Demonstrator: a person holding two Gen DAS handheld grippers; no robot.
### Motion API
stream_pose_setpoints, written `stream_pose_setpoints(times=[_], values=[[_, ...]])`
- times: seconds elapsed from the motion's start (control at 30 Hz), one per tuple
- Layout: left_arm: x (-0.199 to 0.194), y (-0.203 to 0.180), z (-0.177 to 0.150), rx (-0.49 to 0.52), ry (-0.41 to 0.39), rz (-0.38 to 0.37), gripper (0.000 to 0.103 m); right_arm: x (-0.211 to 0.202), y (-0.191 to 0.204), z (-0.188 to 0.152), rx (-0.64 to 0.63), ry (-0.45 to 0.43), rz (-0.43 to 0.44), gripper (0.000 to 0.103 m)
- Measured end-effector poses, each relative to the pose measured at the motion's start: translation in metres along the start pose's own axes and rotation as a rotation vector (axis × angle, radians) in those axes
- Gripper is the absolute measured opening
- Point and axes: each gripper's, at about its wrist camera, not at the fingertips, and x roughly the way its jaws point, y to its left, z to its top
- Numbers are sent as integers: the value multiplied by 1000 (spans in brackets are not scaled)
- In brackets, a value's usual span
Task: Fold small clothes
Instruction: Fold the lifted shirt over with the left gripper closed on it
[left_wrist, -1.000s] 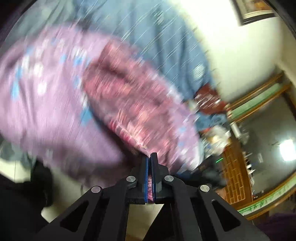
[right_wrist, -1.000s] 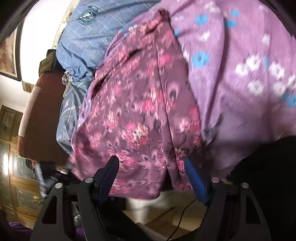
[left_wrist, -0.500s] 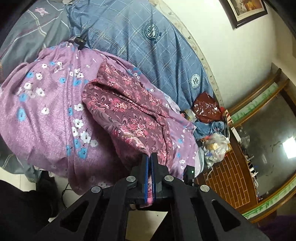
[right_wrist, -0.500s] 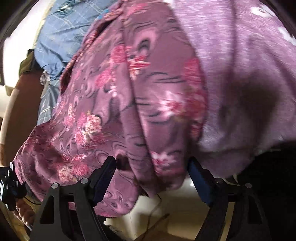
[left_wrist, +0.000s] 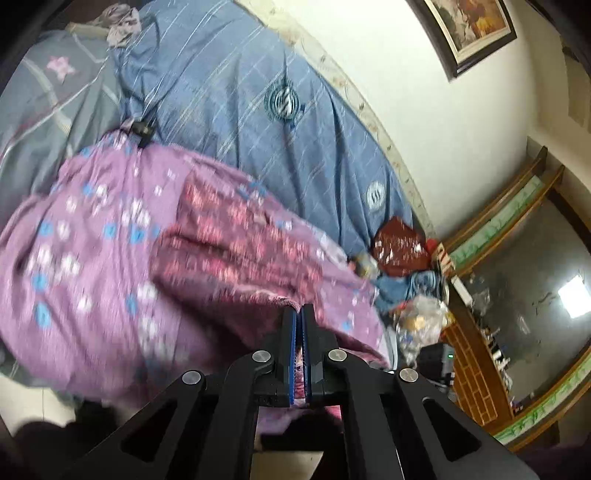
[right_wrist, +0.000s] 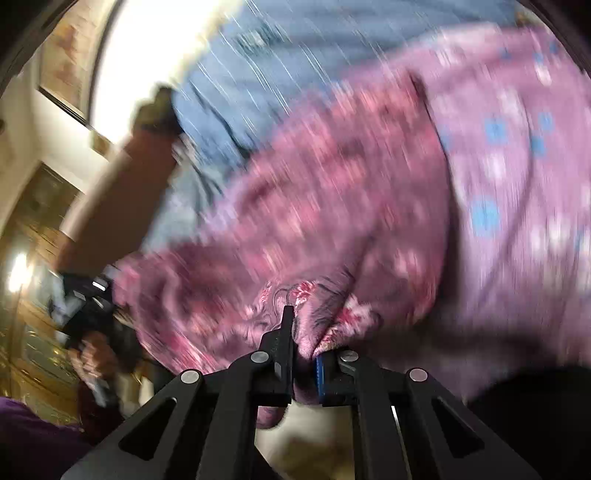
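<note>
My left gripper (left_wrist: 299, 314) is pressed tight on an edge of the dark pink cloth (left_wrist: 236, 251), with a bit of it showing between the two fingers. The cloth runs up and to the left from there. My right gripper (right_wrist: 303, 332) pinches a bunched fold of the same cloth (right_wrist: 314, 221), which bulges out between its fingers and spreads up and away. The cloth lies on a light purple sheet (left_wrist: 81, 258) with blue and white flowers. The sheet rests on a blue blanket (left_wrist: 258, 110) on the bed. Past the bed there is a white wall (left_wrist: 424, 103) with a framed picture (left_wrist: 469, 26).
</note>
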Motion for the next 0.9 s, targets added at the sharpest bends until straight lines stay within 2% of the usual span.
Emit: stream_pose_setpoints(times=[0.1, 0.23, 0.33, 0.4, 0.43, 0.47, 0.5, 0.57, 0.63, 0.67, 0.7, 0.73, 0.77, 0.87, 0.9], values=[[21, 1, 36, 6, -43, 16, 0, -9, 5, 46, -8, -87, 50, 7], [69, 9, 93, 6, -65, 68, 0, 24, 2, 123, 9, -160, 29, 7], [125, 25, 136, 2, -88, 141, 1, 59, -23, 183, 76, -193, 14, 8], [175, 49, 161, -26, -100, 222, 5, 86, -52, 217, 166, -195, -24, 17], [185, 58, 168, -35, -104, 252, 10, 100, -66, 230, 227, -196, -34, 22], [202, 73, 174, -49, -114, 311, 13, 115, -86, 244, 300, -210, -32, 39], [215, 86, 175, -67, -130, 383, 13, 121, -101, 250, 356, -247, -32, 58], [222, 96, 166, -106, -168, 438, 15, 118, -127, 247, 460, -386, -27, 69], [222, 98, 145, -127, -219, 453, 20, 114, -142, 237, 480, -458, 3, 72], [223, 93, 130, -99, -238, 467, 26, 115, -146, 234, 476, -455, -20, 71], [227, 86, 118, -61, -249, 503, 28, 118, -145, 236, 464, -417, -42, 70], [232, 79, 113, -35, -237, 538, 34, 122, -137, 240, 404, -362, -27, 69], [236, 78, 113, -26, -221, 546, 44, 123, -128, 244, 345, -333, -33, 68], [249, 73, 110, -32, -191, 486, 61, 125, -86, 247, 119, -275, -102, 71], [257, 73, 109, -25, -171, 491, 62, 131, -74, 247, 52, -209, -103, 71]])
